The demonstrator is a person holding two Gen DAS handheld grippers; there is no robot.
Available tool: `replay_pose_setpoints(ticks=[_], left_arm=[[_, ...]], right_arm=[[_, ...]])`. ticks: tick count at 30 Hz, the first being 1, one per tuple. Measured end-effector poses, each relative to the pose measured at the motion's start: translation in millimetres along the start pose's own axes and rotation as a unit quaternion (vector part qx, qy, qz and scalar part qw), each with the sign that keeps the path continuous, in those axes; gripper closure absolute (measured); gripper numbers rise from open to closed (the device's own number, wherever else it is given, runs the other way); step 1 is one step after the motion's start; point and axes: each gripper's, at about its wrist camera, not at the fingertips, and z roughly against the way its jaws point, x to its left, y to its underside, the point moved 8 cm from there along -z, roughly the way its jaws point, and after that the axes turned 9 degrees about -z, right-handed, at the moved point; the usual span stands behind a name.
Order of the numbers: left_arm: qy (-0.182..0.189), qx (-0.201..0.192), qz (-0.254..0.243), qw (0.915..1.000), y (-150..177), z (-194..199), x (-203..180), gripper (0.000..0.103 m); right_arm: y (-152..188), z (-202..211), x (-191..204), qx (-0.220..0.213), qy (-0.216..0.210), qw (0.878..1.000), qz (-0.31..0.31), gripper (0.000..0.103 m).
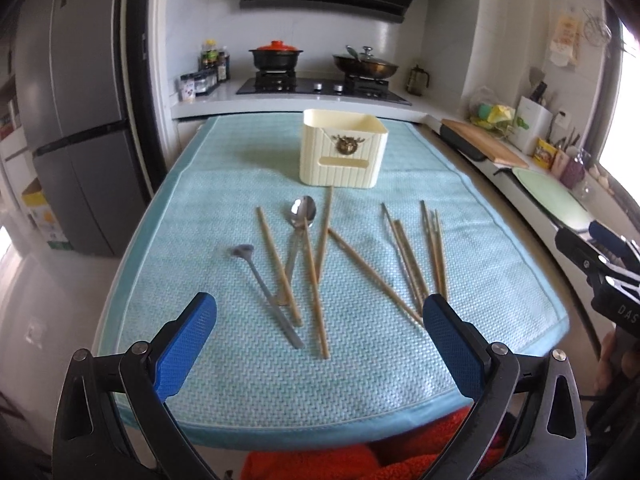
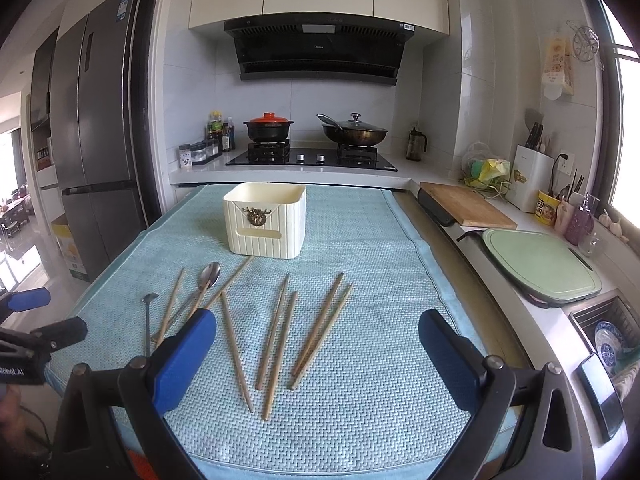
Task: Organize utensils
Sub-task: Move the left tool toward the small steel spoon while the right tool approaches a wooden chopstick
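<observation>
cream holder (image 2: 265, 222), inside seemingly bare

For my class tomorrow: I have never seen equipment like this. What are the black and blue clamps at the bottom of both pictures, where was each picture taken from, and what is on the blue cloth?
They are hand-held grippers, one in each of a person's hands, with a camera on each looking forward along its blue fingers. One picture comes from the left gripper, the other from the right gripper. Both are open and hold nothing. On the blue mat lie loose wooden chopsticks, a metal spoon and a small grey spoon. Behind them stands a cream holder box, which looks empty. Nothing is sorted yet.
</observation>
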Motion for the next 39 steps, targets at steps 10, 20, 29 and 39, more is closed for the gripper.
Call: replay_pose_setpoints(ticks=[10,20,29,39], left_arm=[[-0.043,0.043,0.07,0.9957,9.5,-57.2,59.5,0.0],[-0.051,0.077,0.098,0.9909,14.4,-106.8,83.9,0.0],[-0.08,0.093,0.101,0.9873,17.6,-145.4,98.1,0.001],[-0.094,0.128,0.108,0.9814,34.8,-195.5,112.5,0.001]], right_arm=[[3.3,-50.3,-22.7,0.042,0.01,0.999,-0.022,0.0],[23.7,-131.6,-55.9,0.131,0.029,0.99,-0.052,0.002],[43.1,-231.3,-65.5,0.174,0.043,0.981,-0.075,0.052],[53.0,-278.3,-51.0,0.176,0.034,0.982,-0.064,0.063]])
